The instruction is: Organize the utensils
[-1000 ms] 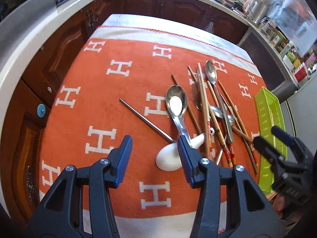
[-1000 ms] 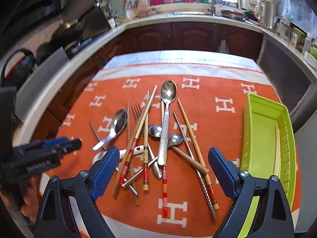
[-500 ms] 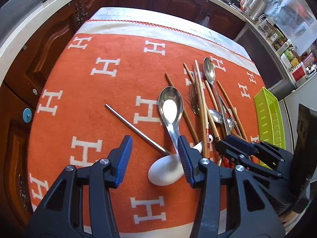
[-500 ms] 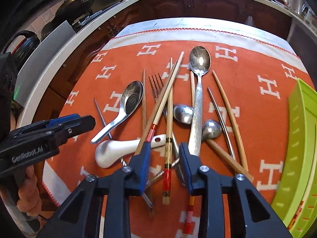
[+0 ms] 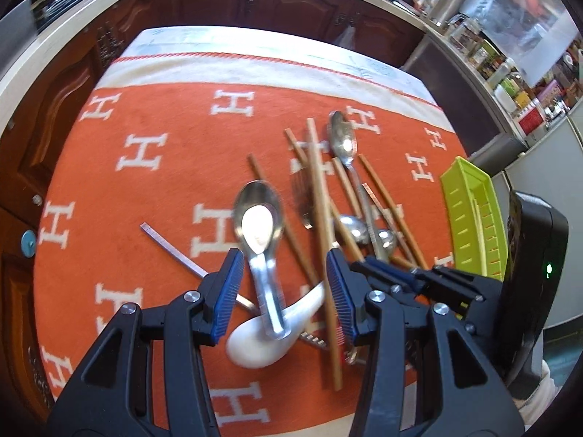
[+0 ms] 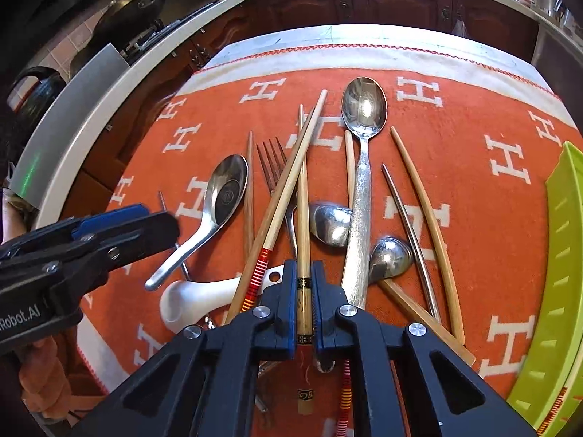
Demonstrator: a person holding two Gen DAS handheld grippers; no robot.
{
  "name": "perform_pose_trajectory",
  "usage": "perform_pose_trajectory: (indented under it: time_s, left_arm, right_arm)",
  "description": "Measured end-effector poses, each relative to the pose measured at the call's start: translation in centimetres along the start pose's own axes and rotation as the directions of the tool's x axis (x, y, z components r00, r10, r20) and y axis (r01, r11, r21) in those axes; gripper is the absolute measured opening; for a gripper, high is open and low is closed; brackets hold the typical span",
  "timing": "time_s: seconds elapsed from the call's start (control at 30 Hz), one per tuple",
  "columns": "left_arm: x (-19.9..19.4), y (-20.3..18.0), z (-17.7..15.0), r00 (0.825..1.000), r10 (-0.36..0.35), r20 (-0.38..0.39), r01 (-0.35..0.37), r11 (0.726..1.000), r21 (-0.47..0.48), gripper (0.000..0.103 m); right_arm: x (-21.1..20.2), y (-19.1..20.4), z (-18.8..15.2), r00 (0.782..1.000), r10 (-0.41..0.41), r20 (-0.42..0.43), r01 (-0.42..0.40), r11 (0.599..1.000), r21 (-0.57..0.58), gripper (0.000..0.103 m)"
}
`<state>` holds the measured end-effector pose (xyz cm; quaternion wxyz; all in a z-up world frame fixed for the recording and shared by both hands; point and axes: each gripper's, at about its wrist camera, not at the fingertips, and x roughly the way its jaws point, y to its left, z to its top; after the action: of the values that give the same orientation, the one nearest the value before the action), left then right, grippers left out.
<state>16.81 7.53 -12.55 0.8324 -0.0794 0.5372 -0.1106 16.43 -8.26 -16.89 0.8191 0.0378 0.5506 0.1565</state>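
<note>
A pale bamboo chopstick [image 6: 303, 196] with black-and-gold bands near its thick end lies in the utensil heap on the orange cloth [image 6: 473, 218], toward the near edge of the table. The right gripper [image 6: 303, 306], gaping wide a second ago, has just been closing and now pinches that chopstick. The left gripper [image 5: 284, 291] hangs half open, holding nothing, astride a steel spoon [image 5: 260, 225]; it has drifted toward the heap.

Home kitchen, wooden cabinets [image 5: 291, 3], pan [image 6: 135, 11]

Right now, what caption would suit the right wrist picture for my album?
Right gripper pinches one bamboo chopstick from a utensil pile on the orange cloth.
</note>
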Motion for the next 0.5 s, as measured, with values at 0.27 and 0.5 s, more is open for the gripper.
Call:
perform_pose_trajectory:
  time_s: [0.27, 0.5]
  left_arm:
    - [3.1, -2.4, 1.3, 0.999, -0.018, -0.051, 0.021, 0.998, 0.056, 0.018]
    - [5.5, -2.4, 1.6, 0.996, 0.014, -0.091, -0.01, 0.999, 0.053, 0.012]
  right_arm:
    - [-2.1, -1.3, -0.7, 0.999, 0.018, 0.052, -0.021, 0.999, 0.05, 0.007]
    - [-3.9, -2.8, -1.4, 0.995, 0.037, 0.087, -0.044, 0.995, 0.084, 0.007]
